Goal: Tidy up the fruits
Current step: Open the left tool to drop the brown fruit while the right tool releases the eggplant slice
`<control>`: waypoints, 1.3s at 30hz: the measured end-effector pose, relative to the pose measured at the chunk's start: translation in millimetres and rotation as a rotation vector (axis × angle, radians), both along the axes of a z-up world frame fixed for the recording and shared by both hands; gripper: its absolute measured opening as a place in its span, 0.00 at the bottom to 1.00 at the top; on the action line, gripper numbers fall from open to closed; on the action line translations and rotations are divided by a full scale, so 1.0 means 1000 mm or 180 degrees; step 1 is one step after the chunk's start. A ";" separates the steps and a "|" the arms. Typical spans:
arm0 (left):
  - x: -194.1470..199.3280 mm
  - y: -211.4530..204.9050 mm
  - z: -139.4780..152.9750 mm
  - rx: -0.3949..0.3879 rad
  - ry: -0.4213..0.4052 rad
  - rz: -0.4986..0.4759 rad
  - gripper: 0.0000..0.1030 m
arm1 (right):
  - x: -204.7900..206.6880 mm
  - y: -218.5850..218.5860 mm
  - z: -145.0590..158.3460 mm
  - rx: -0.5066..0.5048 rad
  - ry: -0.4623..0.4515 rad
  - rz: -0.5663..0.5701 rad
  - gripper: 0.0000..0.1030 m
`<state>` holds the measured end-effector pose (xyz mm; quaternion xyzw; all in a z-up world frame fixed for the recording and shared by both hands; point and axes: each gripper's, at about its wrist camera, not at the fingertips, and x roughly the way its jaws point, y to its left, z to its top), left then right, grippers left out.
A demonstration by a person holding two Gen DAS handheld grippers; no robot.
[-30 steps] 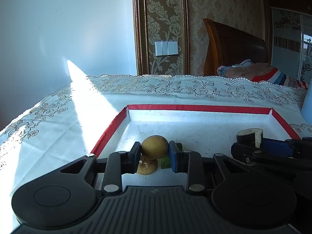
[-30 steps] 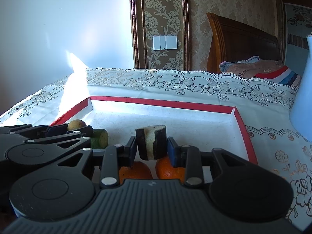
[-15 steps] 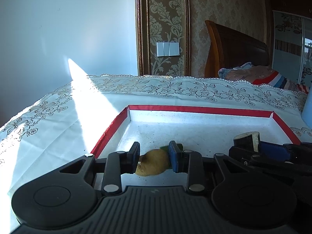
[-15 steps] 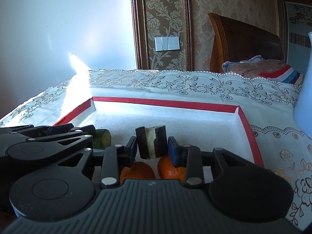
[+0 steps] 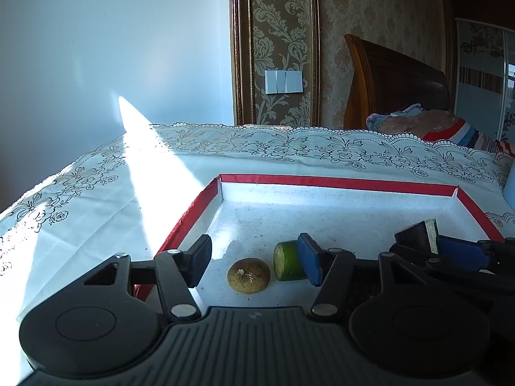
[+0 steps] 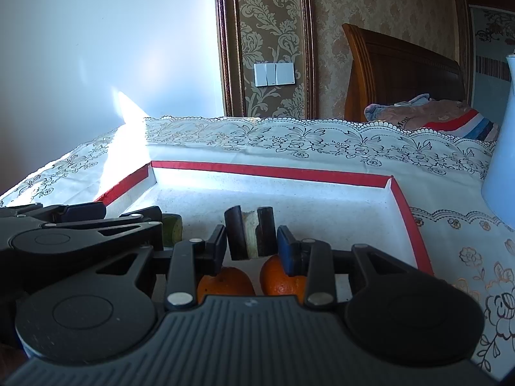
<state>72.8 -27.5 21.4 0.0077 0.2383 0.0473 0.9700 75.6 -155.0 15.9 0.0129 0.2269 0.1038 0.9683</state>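
Fruits are being set into the red-rimmed tray (image 5: 338,181). The left claw (image 5: 254,265) has just been opening; the brown fruit (image 5: 248,275) lies free between its jaws. The right claw (image 6: 251,246), angled slightly down, clamps a dark wedge (image 6: 249,233) above two oranges (image 6: 225,284); lowering and release probably follow.

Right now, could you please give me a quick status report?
Left gripper just opened, brown fruit lying in tray. Right gripper shut on dark chunk. Nothing blocking.
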 end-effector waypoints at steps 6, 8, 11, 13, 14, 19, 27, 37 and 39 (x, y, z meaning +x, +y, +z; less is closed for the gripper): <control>0.000 0.003 0.000 -0.0035 0.0020 0.0022 0.67 | -0.001 0.000 0.000 0.0022 -0.0017 -0.0017 0.32; 0.000 0.004 0.000 -0.0038 0.0027 0.0031 0.70 | -0.002 -0.001 0.000 0.0031 -0.0020 -0.0021 0.32; 0.001 0.006 0.000 -0.0065 0.0046 0.0054 0.74 | -0.004 -0.003 0.000 0.0034 -0.0057 -0.0074 0.38; 0.002 0.008 0.000 -0.0082 0.0057 0.0059 0.78 | -0.006 -0.005 0.001 0.0070 -0.0088 -0.0102 0.40; 0.002 0.008 0.000 -0.0088 0.0061 0.0052 0.78 | -0.006 -0.005 0.001 0.0077 -0.0104 -0.0112 0.41; 0.002 0.007 -0.001 -0.0044 0.0048 0.0058 0.82 | -0.005 -0.006 0.001 0.0073 -0.0099 -0.0121 0.42; 0.001 0.008 -0.002 -0.0052 0.0046 0.0060 0.83 | -0.007 -0.007 0.001 0.0071 -0.0114 -0.0143 0.45; -0.006 0.011 0.002 -0.0094 0.0035 0.0027 0.84 | -0.013 -0.013 0.005 0.0153 -0.0185 -0.0214 0.62; -0.010 0.011 0.003 -0.0075 0.0001 0.0017 0.84 | -0.015 -0.013 0.005 0.0146 -0.0189 -0.0217 0.62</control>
